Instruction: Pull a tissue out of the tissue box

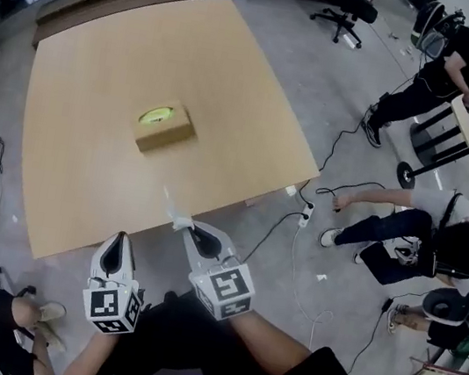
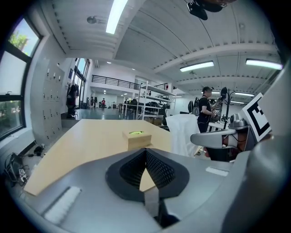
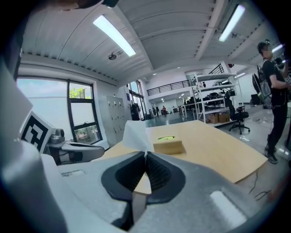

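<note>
The brown tissue box (image 1: 166, 129) with a yellow-green top opening stands in the middle of the wooden table (image 1: 102, 71). My right gripper (image 1: 185, 227) hovers off the table's near edge, shut on a white tissue (image 1: 174, 209) that rises from its tips. In the right gripper view the tissue (image 3: 134, 133) stands up from the closed jaws (image 3: 145, 154), with the box (image 3: 168, 145) farther off. My left gripper (image 1: 120, 237) is beside it on the left, shut and empty (image 2: 146, 151). From the left gripper view the box (image 2: 138, 138) and the held tissue (image 2: 183, 134) both show.
Cables and a power strip (image 1: 306, 214) lie on the floor right of the table. One person crouches on the floor (image 1: 404, 237) and another stands by a cart (image 1: 445, 71). An office chair (image 1: 346, 9) stands at the back. Shelving lines the far wall.
</note>
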